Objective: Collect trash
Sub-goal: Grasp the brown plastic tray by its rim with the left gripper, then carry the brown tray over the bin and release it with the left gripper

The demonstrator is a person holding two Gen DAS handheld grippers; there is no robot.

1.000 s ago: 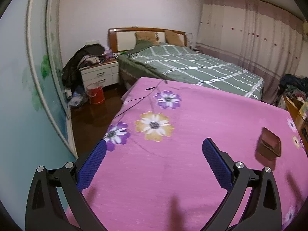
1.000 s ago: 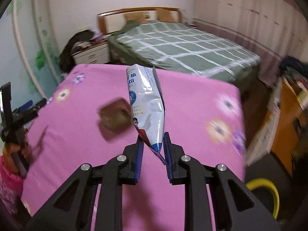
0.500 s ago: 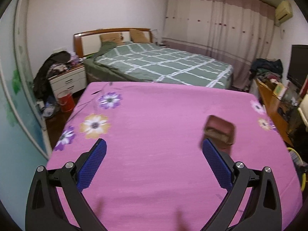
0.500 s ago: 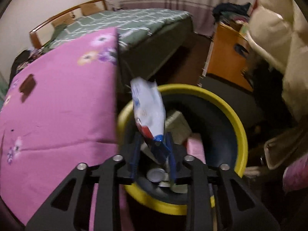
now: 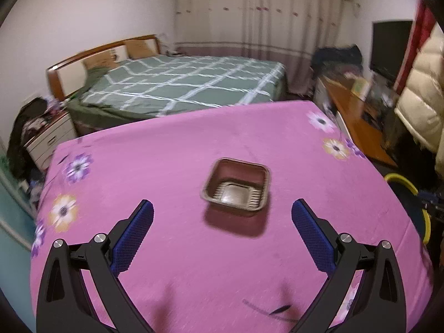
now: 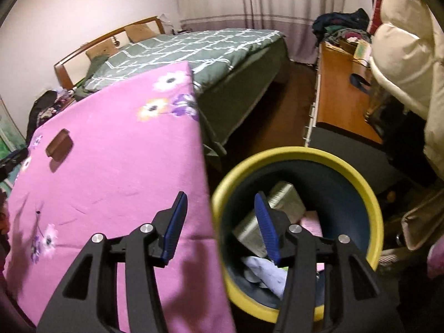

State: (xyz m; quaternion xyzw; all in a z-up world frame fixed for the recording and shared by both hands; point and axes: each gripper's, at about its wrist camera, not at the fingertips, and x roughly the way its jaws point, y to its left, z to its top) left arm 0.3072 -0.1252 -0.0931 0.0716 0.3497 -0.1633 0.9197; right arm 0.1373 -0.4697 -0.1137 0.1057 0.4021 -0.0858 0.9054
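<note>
The left claw [image 5: 222,216] is hanging over the pink flowered table [image 5: 172,166] with its blue pads standing wide apart and nothing between them. Just ahead of it a brown plastic tray [image 5: 236,187] is sitting upright on the cloth, open side up, not touching either pad. In the right wrist view the right claw [image 6: 220,223] is pointing down across the table's edge toward a dark bin with a yellow rim [image 6: 371,202] standing on the floor just beside the table. Its jaws are opening and are holding nothing; the right pad is showing over the bin's mouth, the left over the pink cloth. Inside the bin a white and blue packet [image 6: 263,272] is lying among other rubbish, including a grey boxy carton [image 6: 285,197] and something pink. From this side the brown tray is showing small, far across the table. A bed with a green checked cover [image 5: 180,83] is standing behind the table.
</note>
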